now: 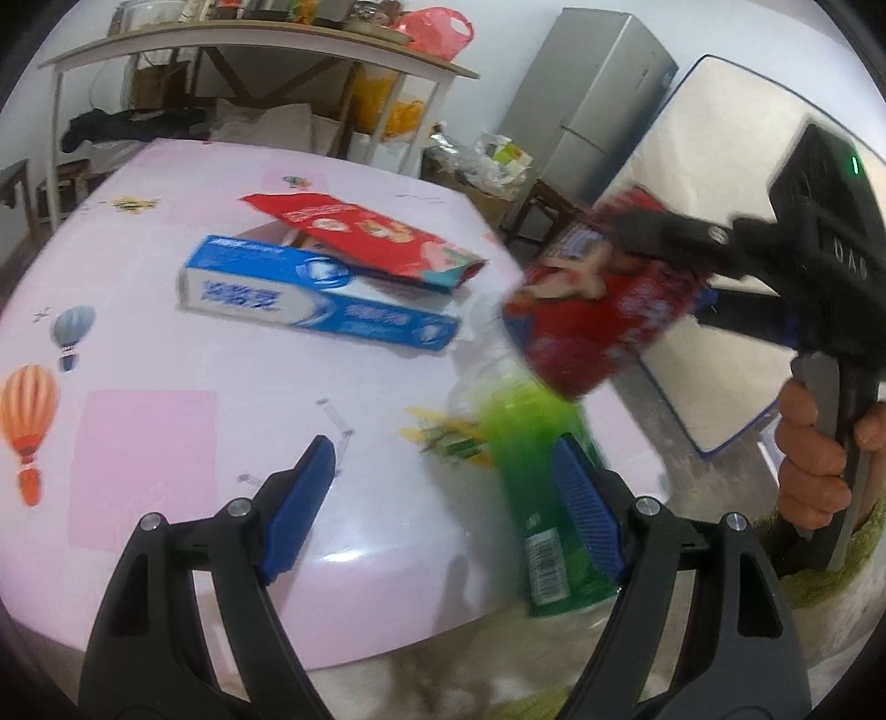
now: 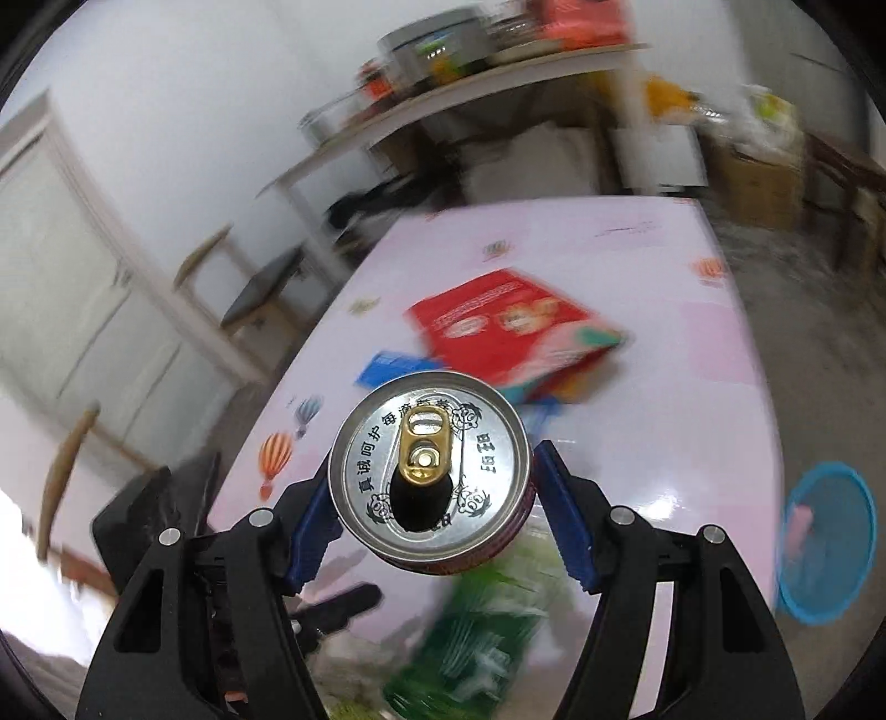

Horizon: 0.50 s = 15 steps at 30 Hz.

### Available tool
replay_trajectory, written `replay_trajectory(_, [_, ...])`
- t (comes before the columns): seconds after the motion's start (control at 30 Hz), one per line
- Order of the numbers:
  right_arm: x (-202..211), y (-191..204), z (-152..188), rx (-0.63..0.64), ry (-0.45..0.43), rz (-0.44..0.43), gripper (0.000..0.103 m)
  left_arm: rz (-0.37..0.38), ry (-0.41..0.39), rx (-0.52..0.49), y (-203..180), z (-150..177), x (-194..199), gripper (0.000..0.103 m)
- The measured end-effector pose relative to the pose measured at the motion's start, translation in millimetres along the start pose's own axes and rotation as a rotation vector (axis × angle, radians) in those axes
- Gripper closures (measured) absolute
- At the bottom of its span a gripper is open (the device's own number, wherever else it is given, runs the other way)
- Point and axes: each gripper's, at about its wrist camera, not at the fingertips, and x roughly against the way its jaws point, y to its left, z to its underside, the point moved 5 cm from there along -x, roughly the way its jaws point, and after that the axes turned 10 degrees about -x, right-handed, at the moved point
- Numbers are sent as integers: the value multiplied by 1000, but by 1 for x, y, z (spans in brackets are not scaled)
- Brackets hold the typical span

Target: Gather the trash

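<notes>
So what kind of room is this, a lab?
More likely a lived-in home: a fridge by the wall, a cluttered shelf table, and a table with a balloon-print cloth.

Ahead of your left tool (image 1: 443, 487) the pink tabletop (image 1: 166, 421) lies bare up to the blue box (image 1: 315, 293) and the red box (image 1: 376, 238) leaning on it. A green bottle (image 1: 531, 459) crowds its right pad. Your right tool (image 2: 437, 504), clamping a can (image 2: 429, 471), blocks the upper right.

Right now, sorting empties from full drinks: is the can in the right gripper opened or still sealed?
Opened. The can, held in the right gripper, shows a dark open mouth below its gold pull tab. Whether liquid remains, cannot tell.
</notes>
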Motion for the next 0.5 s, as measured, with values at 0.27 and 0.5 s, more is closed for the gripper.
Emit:
replay_trajectory(0.27, [-78, 47, 18, 155, 154, 14, 37, -116, 7, 37, 30, 22, 18, 27])
replay_trajectory(0.5, [-110, 47, 31, 219, 250, 122, 36, -112, 11, 59, 42, 25, 11, 27])
